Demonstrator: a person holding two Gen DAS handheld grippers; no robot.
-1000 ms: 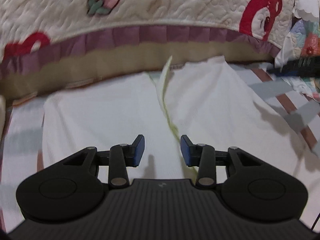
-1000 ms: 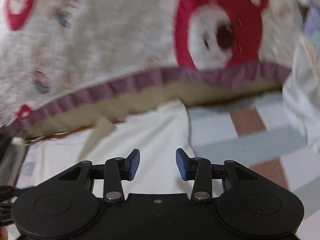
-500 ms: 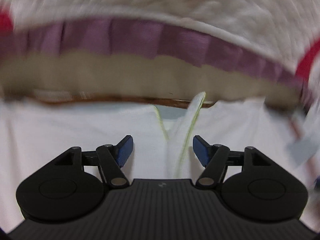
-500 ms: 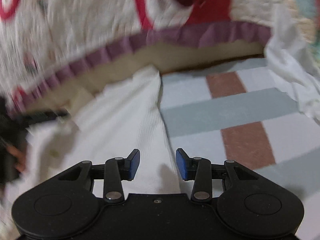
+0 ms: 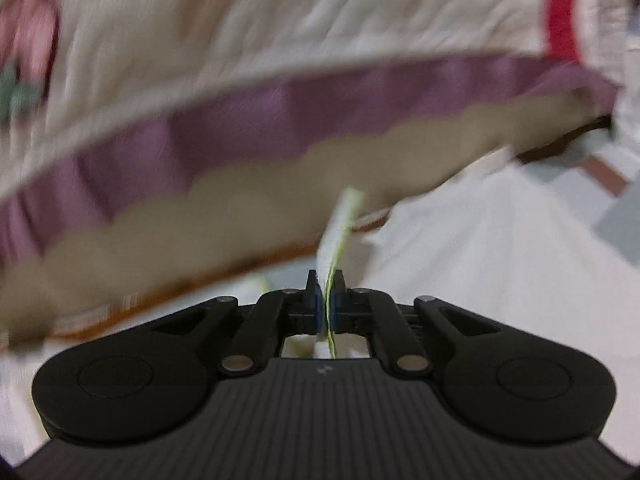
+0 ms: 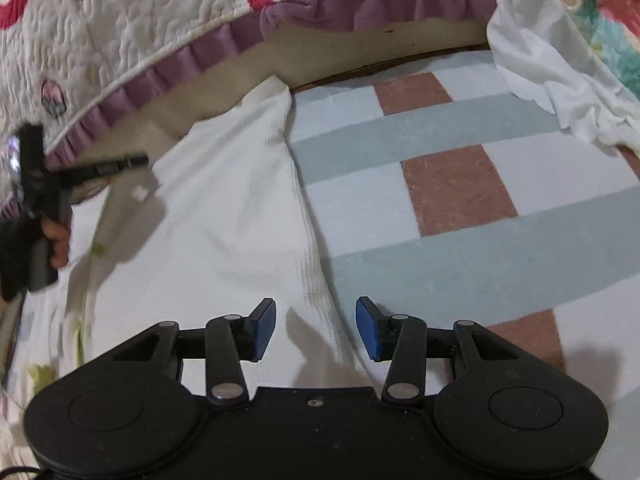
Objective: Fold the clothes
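Left wrist view first: the left gripper (image 5: 328, 304) has just snapped closed and now pinches the lime-edged strip (image 5: 338, 236) of the white garment (image 5: 472, 248), the thin fold standing up between the blue pads and running away toward the quilt (image 5: 280, 100). Over on the right wrist view, the right gripper (image 6: 316, 330) hangs spread, jaws just eased a little wider, nothing between them, and the garment's side hem (image 6: 316, 276) runs straight up the picture from just ahead of the gap, a touch nearer the left-hand finger. That hem line is the thing to watch: the white garment (image 6: 224, 216) lies long-ways away from the tongs toward the quilt's purple ruffle (image 6: 168, 76), spread flat on the checked sheet (image 6: 460, 184). The right gripper is the nearer one to this edge; the left gripper (image 6: 132, 162) shows far off at the picture's left, with the person's hand (image 6: 54, 240) on its handle. My read: the right needs only a short drop onto the hem to bite it. A loose white cloth (image 6: 536, 64) lies well apart at upper right, out of the way; only the overhanging quilt crowds the garment's far end.
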